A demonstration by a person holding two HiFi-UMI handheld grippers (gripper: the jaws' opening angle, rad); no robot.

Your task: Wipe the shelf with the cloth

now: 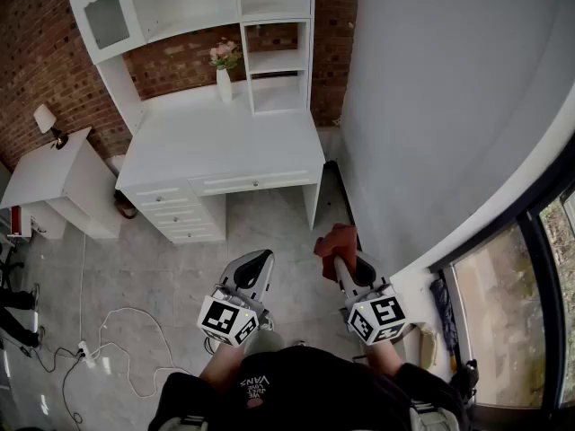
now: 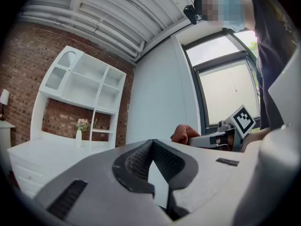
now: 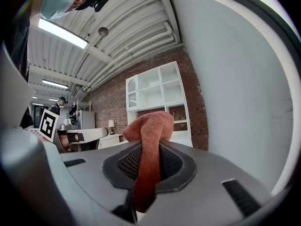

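Cloth (image 3: 149,126) between fingers (image 3: 170,164) of right gripper (image 3: 146,160)

Left gripper (image 1: 260,259) closed, right gripper (image 1: 341,264) clamping the cloth (image 1: 336,239).

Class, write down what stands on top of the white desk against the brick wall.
A white vase of pink flowers stands on the desk top, beside the open shelves. The drawers are shut, so their contents cannot be seen.

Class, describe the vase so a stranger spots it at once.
Find the white desk against the brick wall. At the back of its top, beside the open shelves, stands a slim white vase, alone in holding pink flowers.
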